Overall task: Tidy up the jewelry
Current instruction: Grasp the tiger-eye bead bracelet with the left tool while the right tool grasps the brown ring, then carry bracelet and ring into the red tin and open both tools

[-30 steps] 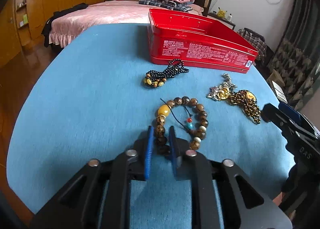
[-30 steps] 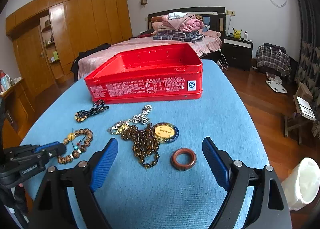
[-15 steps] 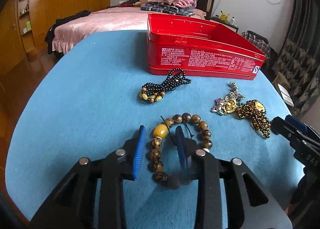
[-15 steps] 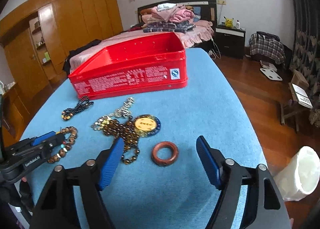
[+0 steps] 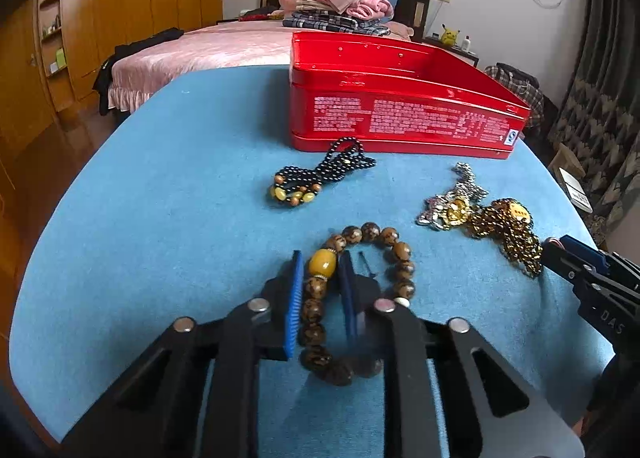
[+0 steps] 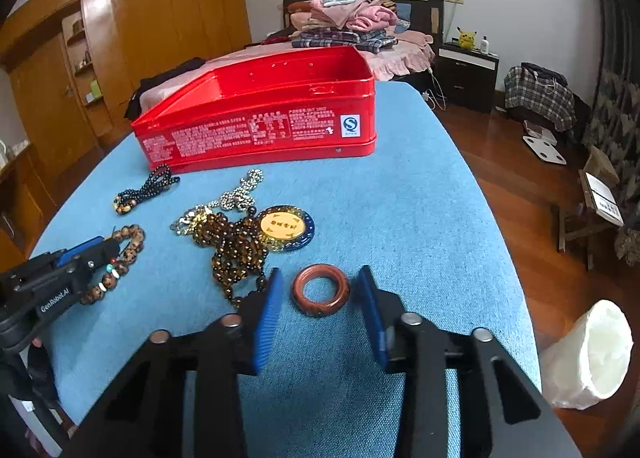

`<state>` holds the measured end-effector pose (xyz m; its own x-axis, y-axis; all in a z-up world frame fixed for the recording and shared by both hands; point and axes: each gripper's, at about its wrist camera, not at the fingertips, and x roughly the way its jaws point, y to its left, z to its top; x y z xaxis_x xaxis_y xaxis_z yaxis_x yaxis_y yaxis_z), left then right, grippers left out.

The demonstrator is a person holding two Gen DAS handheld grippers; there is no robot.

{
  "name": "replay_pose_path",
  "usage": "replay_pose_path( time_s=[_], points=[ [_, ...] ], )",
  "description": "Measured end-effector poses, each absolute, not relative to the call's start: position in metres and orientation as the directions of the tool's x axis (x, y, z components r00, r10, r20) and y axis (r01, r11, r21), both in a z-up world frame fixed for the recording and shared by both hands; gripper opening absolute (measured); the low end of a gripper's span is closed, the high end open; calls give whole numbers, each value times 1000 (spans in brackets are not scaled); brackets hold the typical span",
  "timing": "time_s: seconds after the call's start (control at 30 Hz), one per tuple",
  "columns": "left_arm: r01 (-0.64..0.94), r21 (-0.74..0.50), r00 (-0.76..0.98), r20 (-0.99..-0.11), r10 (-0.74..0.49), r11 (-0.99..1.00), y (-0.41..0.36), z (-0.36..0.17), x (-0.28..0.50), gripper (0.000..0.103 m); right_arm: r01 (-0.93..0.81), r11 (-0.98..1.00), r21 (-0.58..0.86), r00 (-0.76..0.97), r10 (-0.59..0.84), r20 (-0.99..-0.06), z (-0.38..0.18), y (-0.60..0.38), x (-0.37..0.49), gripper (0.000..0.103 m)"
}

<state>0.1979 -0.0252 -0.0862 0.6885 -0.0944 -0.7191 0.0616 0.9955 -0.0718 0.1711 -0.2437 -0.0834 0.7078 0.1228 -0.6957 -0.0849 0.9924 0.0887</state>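
A bed (image 6: 256, 58) piled with folded clothes (image 6: 344, 20) stands behind the blue table (image 6: 420, 218).

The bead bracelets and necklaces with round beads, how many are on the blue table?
3. The brown bracelet sits between the left tongs. The black strand lies by the red tin. The brown bead pile lies beside the medal. More may hide in the tangle.

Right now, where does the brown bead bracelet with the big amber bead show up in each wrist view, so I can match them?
Left wrist view: the brown bead bracelet lies bottom centre, its amber-bead side between the left gripper jaws.
Right wrist view: it sits at the far left, partly hidden behind the left gripper.
Shared landmark: the red tin at the back of the blue table.
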Motion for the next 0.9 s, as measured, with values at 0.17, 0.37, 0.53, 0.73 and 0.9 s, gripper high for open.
replay_pose_path(
  time_s=[0.17,0.37,0.53,0.73,0.9],
  points=[
    [77,-55,693,-715,-93,996,-32,-86,195,12,-98,993,72,708,121,-696,-83,-242,170,30],
    [89,-60,693,-713,-105,994,-40,-86,190,11,-94,992,85,712,126,-691,-83,-242,167,30],
    [106,-92,690,-710,-140,990,-46,-85,184,11,-96,991,90,711,132,-691,-82,-242,163,29],
    [114,-127,698,-695,-170,985,-47,-78,181,11,-94,991,92,716,132,-686,-76,-244,162,29],
    [119,-151,719,-668,-190,981,-46,-64,179,11,-97,991,94,727,135,-674,-65,-244,163,29]
  ],
)
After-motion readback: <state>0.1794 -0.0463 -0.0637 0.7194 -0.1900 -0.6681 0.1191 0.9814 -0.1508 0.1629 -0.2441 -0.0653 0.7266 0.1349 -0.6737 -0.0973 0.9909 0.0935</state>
